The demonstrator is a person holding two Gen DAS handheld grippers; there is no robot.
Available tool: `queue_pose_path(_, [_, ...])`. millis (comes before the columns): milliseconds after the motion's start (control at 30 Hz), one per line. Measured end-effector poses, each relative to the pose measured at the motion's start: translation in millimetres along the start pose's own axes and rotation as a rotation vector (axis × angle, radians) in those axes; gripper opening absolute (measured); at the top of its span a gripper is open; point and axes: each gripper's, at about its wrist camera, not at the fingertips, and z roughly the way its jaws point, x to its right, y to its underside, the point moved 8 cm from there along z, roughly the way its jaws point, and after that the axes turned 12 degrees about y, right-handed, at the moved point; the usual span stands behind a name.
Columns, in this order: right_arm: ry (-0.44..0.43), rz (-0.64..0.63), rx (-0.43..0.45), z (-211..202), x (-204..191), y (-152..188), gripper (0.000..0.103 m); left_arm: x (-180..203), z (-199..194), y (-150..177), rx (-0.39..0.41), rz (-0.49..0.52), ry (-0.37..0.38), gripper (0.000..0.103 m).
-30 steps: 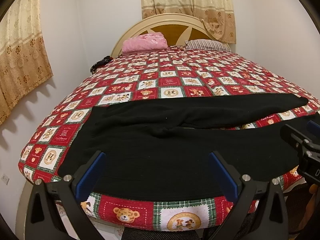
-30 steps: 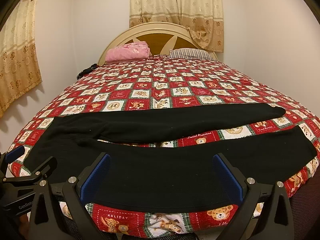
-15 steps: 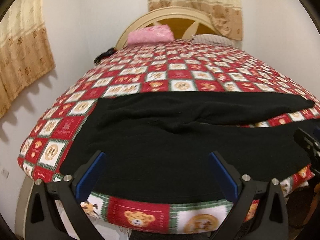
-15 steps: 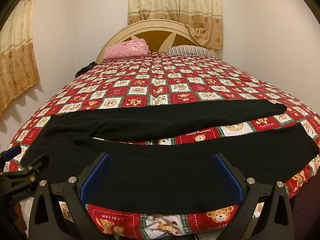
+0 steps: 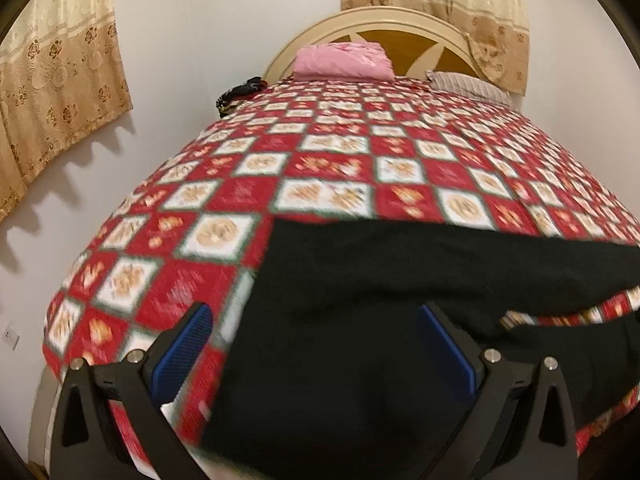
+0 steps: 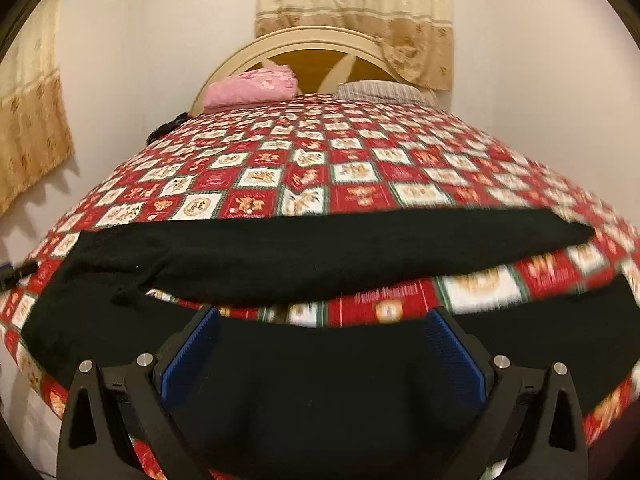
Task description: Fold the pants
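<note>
Black pants (image 5: pixel 380 280) (image 6: pixel 320 252) lie spread across the near end of the bed, waist at the left, two legs running right with a strip of quilt between them. My left gripper (image 5: pixel 314 344) is open just above the waist end, its left blue pad over the quilt and its right pad over black cloth. My right gripper (image 6: pixel 322 344) is open over the near leg (image 6: pixel 320 380), close to its far edge. Nothing is held between either pair of fingers. The left gripper's tip (image 6: pixel 16 274) shows at the left edge of the right wrist view.
The bed carries a red, white and green checked quilt (image 5: pixel 340 168) (image 6: pixel 360 172). A pink folded cloth (image 5: pixel 344 60) and a striped pillow (image 6: pixel 380 92) lie by the cream headboard (image 6: pixel 312 40). A dark item (image 5: pixel 240 92) sits at the bed's left edge. Curtains hang on both walls.
Both grippers have moved forward and lower toward the pants. The left one has also shifted left to the waist end. Both stay open.
</note>
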Motion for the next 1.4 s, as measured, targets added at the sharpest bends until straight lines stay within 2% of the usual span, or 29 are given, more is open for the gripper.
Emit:
queue_pose_path(67, [-0.029,-0.034,0.007,9.0,-6.5,-14.5,0.102,-17.6,17.5,-15.0,-0.021,-0.002,-0.005,0.103])
queue_pose_path(167, [-0.06,-0.069,0.009,22.8,-18.2,-33.8,0.102,-34.2,47.9,-30.0,-0.065,-0.036,0.039,0.103])
queue_pose_path(300, [-0.081,-0.123,-0.017,43.8,-40.4,-47.4,0.099,-49.5,83.7,-34.2,-0.122,-0.111,0.068,0.101])
queue_pose_path(367, [-0.097,-0.143,-0.03,50.5,-50.4,-47.7,0.095,-52.7,107.4,-29.8,-0.18,-0.134,0.091,0.093])
queue_pose_path(400, [-0.107,-0.158,-0.038,54.2,-55.8,-47.3,0.09,-54.5,112.6,-27.6,-0.2,-0.141,0.1,0.088])
queue_pose_path(500, [-0.119,-0.202,-0.051,64.4,-66.7,-46.6,0.077,-57.6,132.5,-22.3,-0.25,-0.164,0.117,0.083])
queue_pose_path(667, [-0.154,-0.233,-0.098,92.8,-72.9,-55.2,0.077,-62.5,148.0,-16.2,-0.293,-0.162,0.108,0.084])
queue_pose_path(767, [-0.224,-0.247,-0.152,115.0,-83.7,-63.7,0.077,-59.3,150.2,-18.3,-0.295,-0.16,0.134,0.095])
queue_pose_path(900, [-0.272,-0.338,-0.191,149.0,-110.8,-73.9,0.077,-53.1,156.4,-17.2,-0.301,-0.112,0.133,0.103])
queue_pose_path(967, [-0.306,-0.393,-0.224,161.0,-123.5,-70.0,0.077,-51.0,158.9,-16.8,-0.296,-0.073,0.119,0.103])
queue_pose_path(1067, [-0.256,-0.532,-0.24,181.2,-138.4,-58.1,0.077,-53.0,161.7,-21.1,-0.278,-0.067,0.139,0.102])
queue_pose_path(1133, [-0.276,-0.566,-0.242,185.6,-144.2,-53.9,0.077,-53.9,162.9,-24.0,-0.263,-0.071,0.144,0.097])
queue_pose_path(1167, [-0.291,-0.569,-0.236,185.2,-145.1,-55.0,0.077,-54.7,162.5,-25.3,-0.253,-0.073,0.146,0.09])
queue_pose_path(1200, [-0.304,-0.575,-0.234,184.4,-145.6,-55.3,0.072,-55.1,161.7,-27.2,-0.243,-0.076,0.154,0.083])
queue_pose_path(1233, [-0.344,-0.584,-0.244,181.5,-147.0,-53.8,0.05,-54.5,161.0,-28.6,-0.239,-0.081,0.165,0.079])
queue_pose_path(1300, [-0.454,-0.586,-0.286,172.0,-152.6,-48.9,0.019,-51.4,157.9,-31.0,-0.23,-0.105,0.22,0.056])
queue_pose_path(1333, [-0.449,-0.601,-0.28,169.6,-153.9,-48.8,0.01,-50.9,157.0,-32.3,-0.23,-0.12,0.241,0.053])
queue_pose_path(1367, [-0.444,-0.637,-0.271,164.3,-156.1,-46.0,0.006,-48.1,157.9,-33.8,-0.228,-0.127,0.252,0.043])
queue_pose_path(1400, [-0.442,-0.659,-0.264,159.1,-156.9,-44.4,0.006,-45.3,157.9,-35.2,-0.224,-0.141,0.29,0.027])
